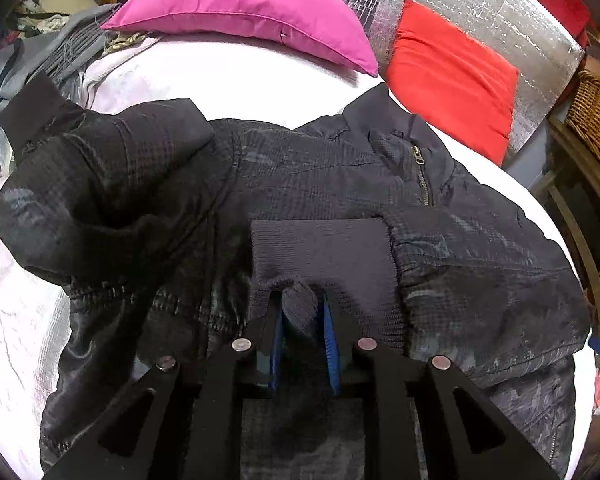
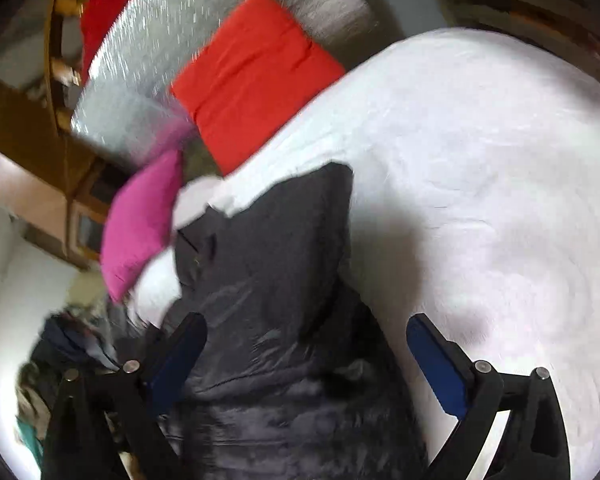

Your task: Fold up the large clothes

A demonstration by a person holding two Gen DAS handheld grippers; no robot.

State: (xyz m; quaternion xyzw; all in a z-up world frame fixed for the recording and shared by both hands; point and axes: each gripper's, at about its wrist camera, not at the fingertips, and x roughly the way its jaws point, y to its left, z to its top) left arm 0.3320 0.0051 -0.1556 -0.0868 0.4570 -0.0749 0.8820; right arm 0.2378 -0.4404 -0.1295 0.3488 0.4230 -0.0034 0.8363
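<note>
White bed (image 1: 228, 76); cuff (image 1: 300, 308) pinch left-view only.

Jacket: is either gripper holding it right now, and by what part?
The left gripper pinches the ribbed cuff of the jacket at its edge. The right gripper is open over the jacket and holds nothing.

Left gripper (image 1: 302, 314) pinching a fold of ribbed cuff (image 1: 324, 248), sleeve laid across dark jacket (image 1: 300, 176). Jacket spread on white bedding (image 1: 228, 76), zipper (image 1: 422, 178) near collar. Pink cushion (image 1: 244, 8) and red cushion (image 1: 448, 76) behind.
</note>
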